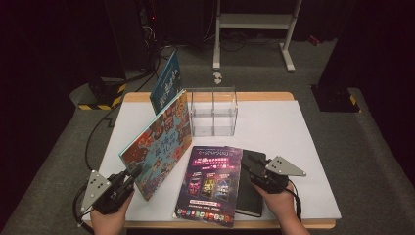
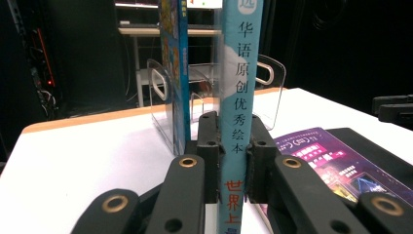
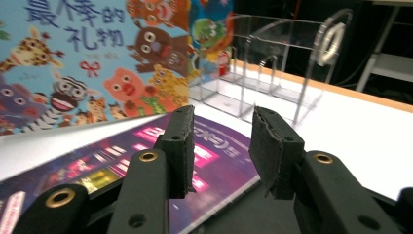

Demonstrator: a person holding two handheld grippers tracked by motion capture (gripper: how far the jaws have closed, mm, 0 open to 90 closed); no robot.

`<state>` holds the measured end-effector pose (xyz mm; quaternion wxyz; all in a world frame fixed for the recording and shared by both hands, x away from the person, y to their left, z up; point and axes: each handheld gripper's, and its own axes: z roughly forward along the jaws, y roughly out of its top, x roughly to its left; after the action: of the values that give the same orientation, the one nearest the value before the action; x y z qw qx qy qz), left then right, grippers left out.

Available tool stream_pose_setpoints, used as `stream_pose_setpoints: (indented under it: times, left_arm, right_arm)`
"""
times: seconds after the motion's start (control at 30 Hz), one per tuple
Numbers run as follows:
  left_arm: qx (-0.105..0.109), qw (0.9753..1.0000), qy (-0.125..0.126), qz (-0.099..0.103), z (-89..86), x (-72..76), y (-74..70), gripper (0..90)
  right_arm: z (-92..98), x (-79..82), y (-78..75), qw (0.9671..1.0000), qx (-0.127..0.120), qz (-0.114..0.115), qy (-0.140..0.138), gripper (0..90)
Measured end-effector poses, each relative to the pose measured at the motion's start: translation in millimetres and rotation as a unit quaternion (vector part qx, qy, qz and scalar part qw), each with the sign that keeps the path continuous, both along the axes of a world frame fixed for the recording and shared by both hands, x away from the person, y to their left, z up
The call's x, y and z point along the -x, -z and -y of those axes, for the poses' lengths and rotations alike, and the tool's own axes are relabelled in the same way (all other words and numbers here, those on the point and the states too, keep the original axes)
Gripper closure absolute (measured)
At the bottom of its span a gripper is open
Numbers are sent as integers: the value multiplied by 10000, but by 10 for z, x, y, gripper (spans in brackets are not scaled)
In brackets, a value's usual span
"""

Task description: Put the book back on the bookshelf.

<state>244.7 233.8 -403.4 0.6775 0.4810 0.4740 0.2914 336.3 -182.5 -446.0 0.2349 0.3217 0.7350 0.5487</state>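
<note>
A picture book (image 1: 159, 144) at centre-left of the high view wears a cover crowded with cartoon animals in orange, brown and teal; its light-blue spine carries dark and red characters. Behind it, upper centre, a blue book (image 1: 166, 82) bears white lettering. At lower centre, a purple-and-black magazine (image 1: 209, 183) glows with pink neon panels beside a plain black notebook (image 1: 252, 193).

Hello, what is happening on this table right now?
A person works with two hand-held grippers. The left gripper is shut on the spine of a colourful picture book, holding it upright on its edge. Another blue book already stands by the clear acrylic organizer at the back. The right gripper is open above a purple magazine lying flat, partly over a black notebook.
</note>
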Motion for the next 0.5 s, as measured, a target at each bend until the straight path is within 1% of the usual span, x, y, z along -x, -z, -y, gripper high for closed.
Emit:
stream_pose_setpoints:
  times: [0.03, 0.1, 0.13, 0.2, 0.27, 0.3, 0.37, 0.47, 0.5]
  left_arm:
    - [26, 10000, 0, -1, -1, 6, 8, 806]
    - [0, 10000, 3, 0, -8, 19, 26, 806]
    - [-1, 10000, 18, 21, -10, 24, 37, 806]
    - [-10, 10000, 28, 51, -11, 33, 53, 805]
    - [-34, 10000, 39, 64, -14, 45, 69, 805]
    - [-64, 10000, 44, 56, -18, 50, 75, 805]
    - [-60, 10000, 18, 30, -19, 54, 83, 802]
    - [-181, 9998, 36, 14, -34, 60, 112, 797]
    - [-175, 9998, 25, 36, -35, 62, 118, 794]
  right_arm:
    - [11, -5, 21, 10000, 37, -13, 29, 599]
    - [25, -8, 60, 9999, 142, -15, 87, 598]
    - [42, -10, 87, 9998, 150, -49, 112, 599]
    - [77, -15, 115, 9998, 94, -131, 149, 598]
    - [115, -16, 125, 9997, 60, -143, 200, 599]
    - [130, -16, 127, 9996, 29, -157, 215, 599]
    - [172, -19, 133, 9994, -60, -199, 261, 599]
    - [209, -28, 149, 9992, -136, -253, 287, 598]
    - [214, -29, 153, 9991, -144, -256, 291, 599]
